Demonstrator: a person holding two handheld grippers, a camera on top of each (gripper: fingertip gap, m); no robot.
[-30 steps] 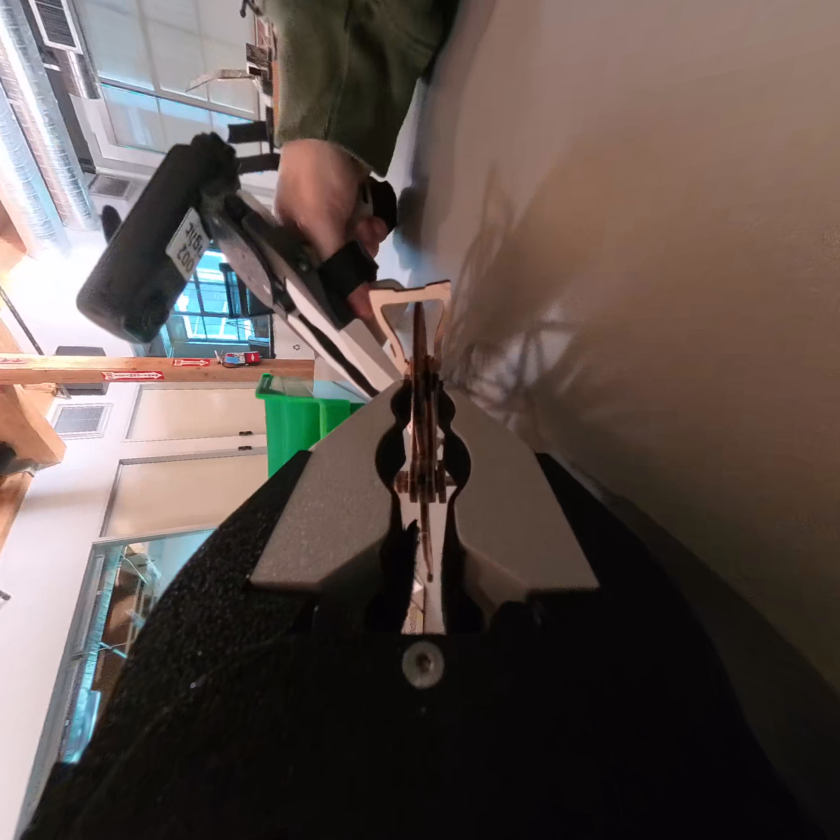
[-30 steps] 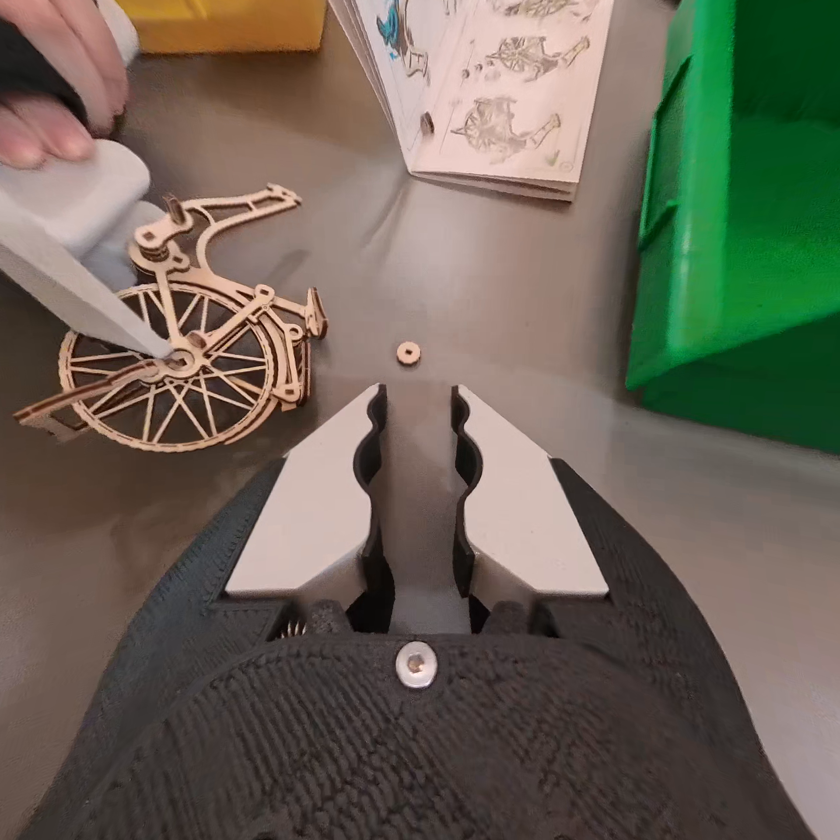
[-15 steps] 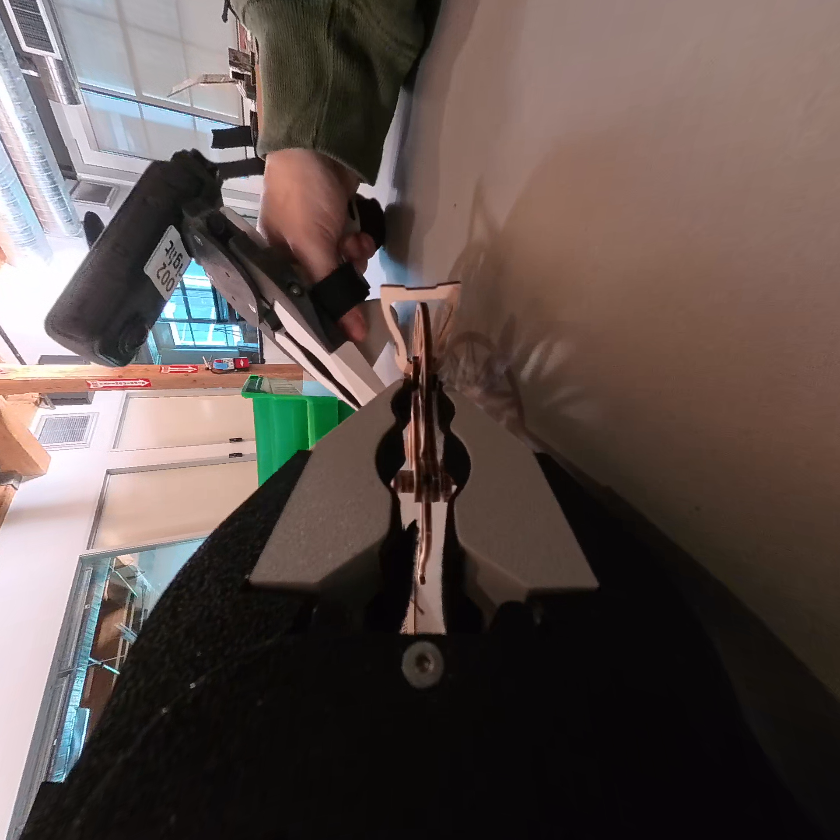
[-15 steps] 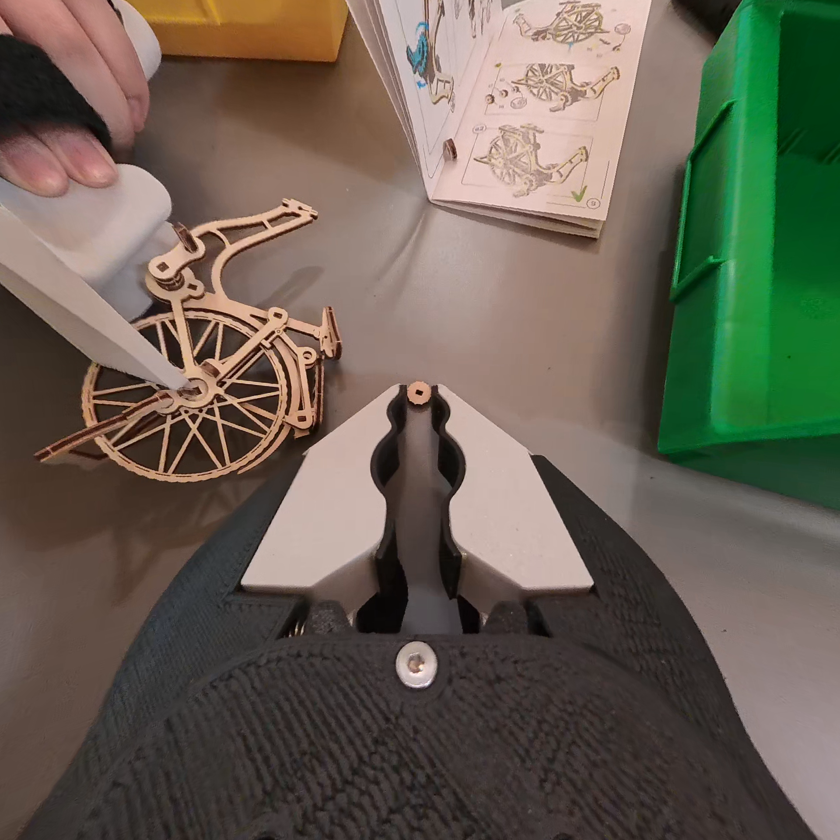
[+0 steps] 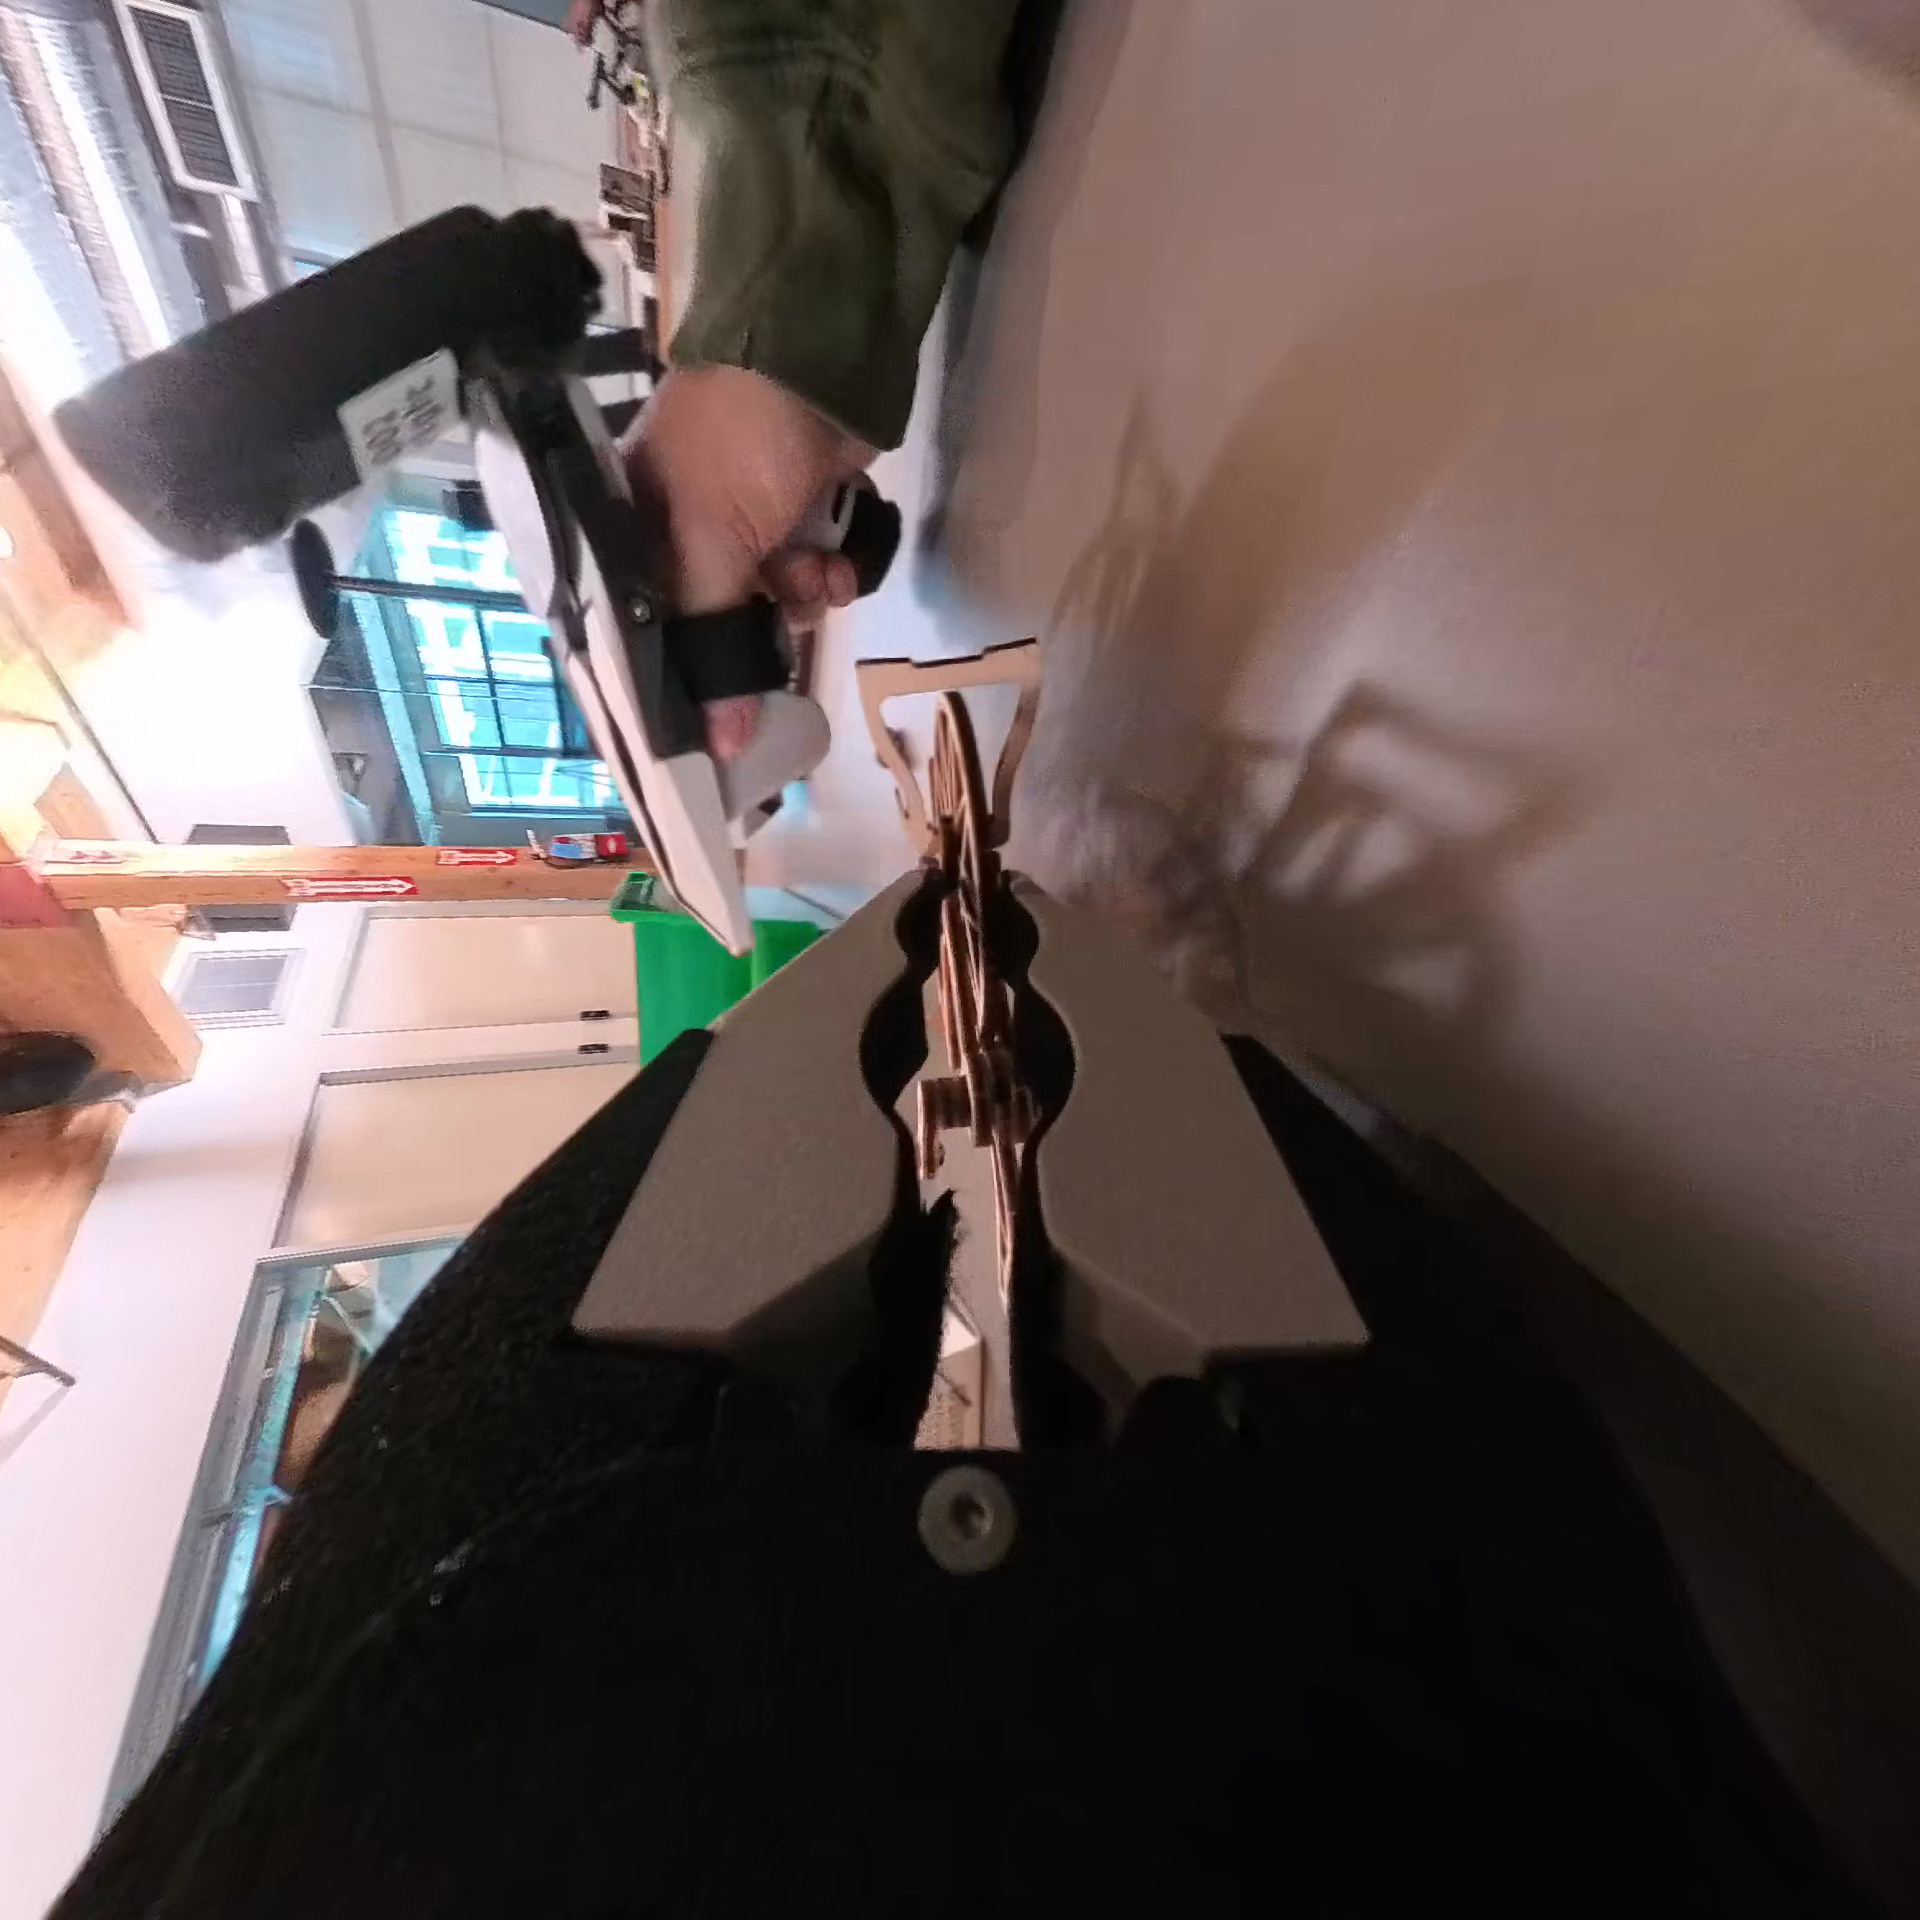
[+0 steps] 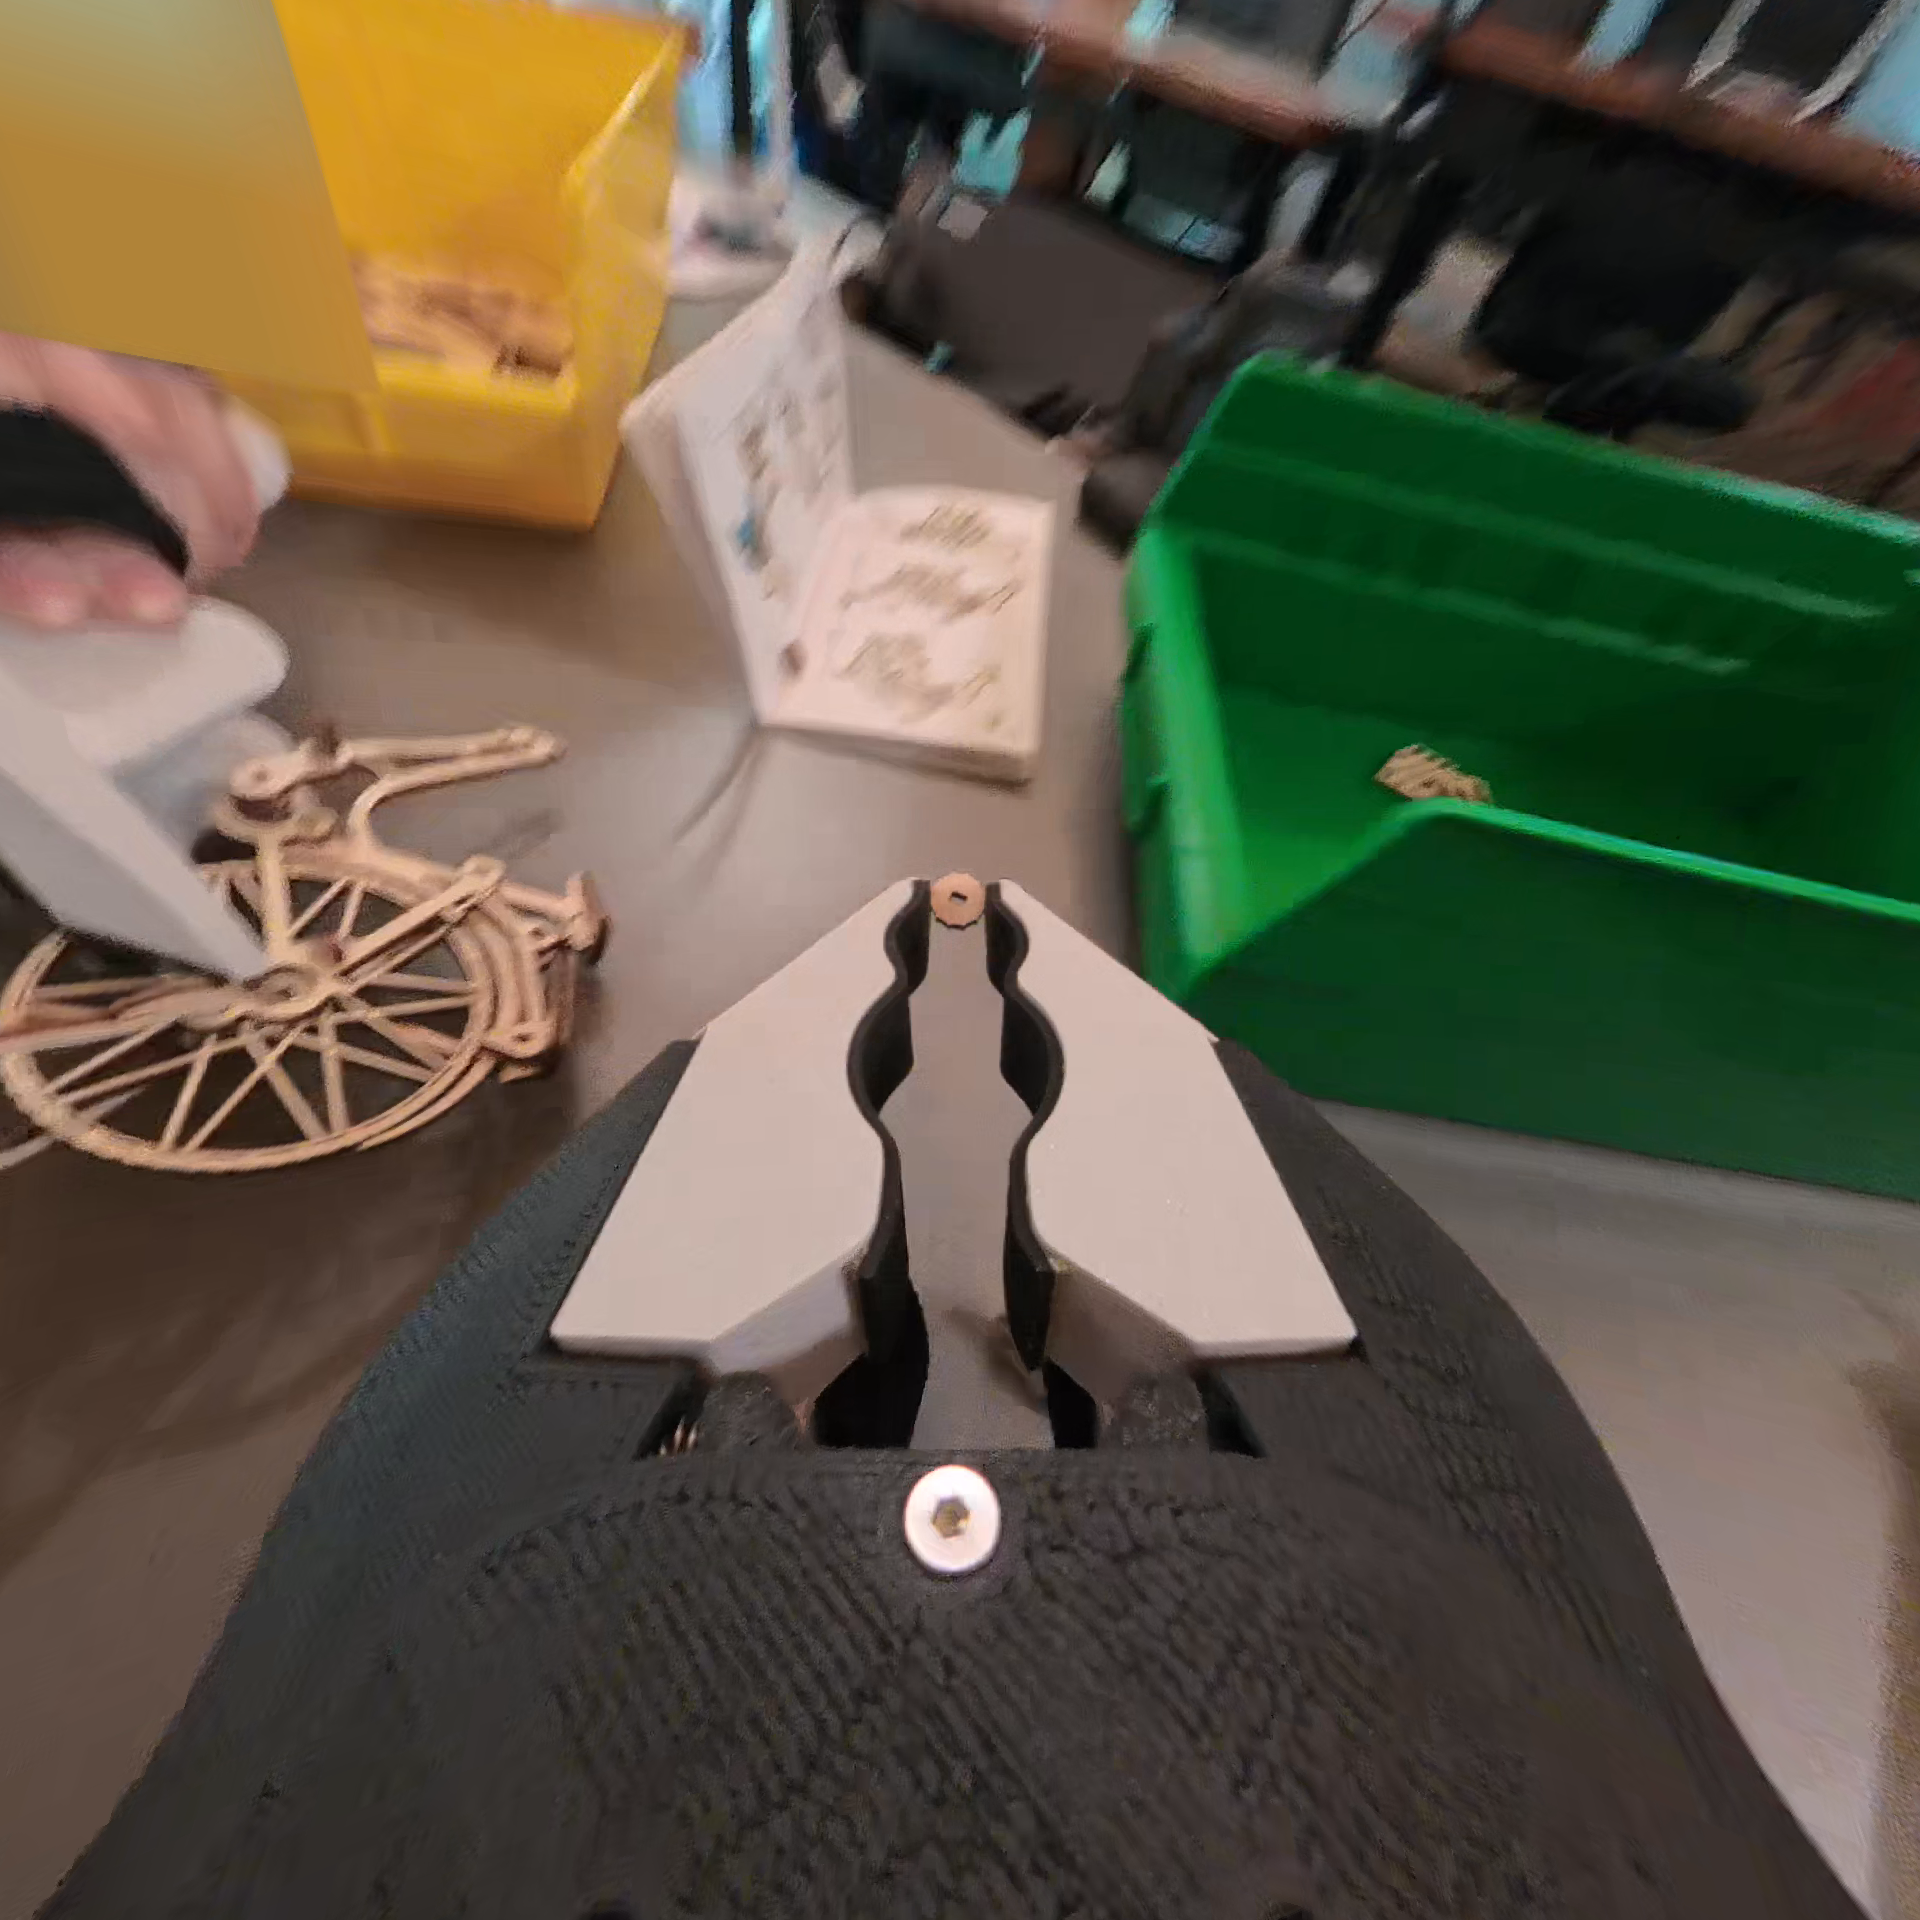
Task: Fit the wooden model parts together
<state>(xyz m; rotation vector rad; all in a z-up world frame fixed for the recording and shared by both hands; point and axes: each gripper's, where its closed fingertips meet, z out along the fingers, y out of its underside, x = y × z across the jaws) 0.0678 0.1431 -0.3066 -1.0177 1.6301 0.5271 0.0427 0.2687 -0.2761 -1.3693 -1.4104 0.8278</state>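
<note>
Right gripper (image 6: 958,902), grey fingers on a black body, is pinched nearly closed at the tips on a tiny round tan wooden washer with a centre hole (image 6: 957,900); washer sits right at the fingertips, lifted above the grey-brown tabletop (image 6: 790,831).

Left gripper (image 5: 971,894) is turned on its side, table surface running up the right of its view. Its grey fingers are clamped on the flat laser-cut wooden wheel-and-frame assembly (image 5: 971,997), seen edge-on between them, with the forked frame end (image 5: 951,675) sticking out past the tips.

In the right wrist view the same spoked wooden wheel assembly (image 6: 301,966) is at the left, low over or on the table, cannot tell which. One grey finger of the left gripper (image 6: 125,852) lies across it down to the hub. A hand (image 6: 114,499) with a black strap holds that gripper.

Beyond: open instruction booklet with model drawings (image 6: 883,613) standing on the table, centre. Green plastic bin (image 6: 1558,935) at right with a small wooden piece (image 6: 1429,779) inside. Yellow plastic bin (image 6: 499,343) far left-back holding more wooden parts. Background blurred.

In the left wrist view the right gripper shows farther off, held by a hand (image 5: 738,499) in a green sleeve (image 5: 831,197).
</note>
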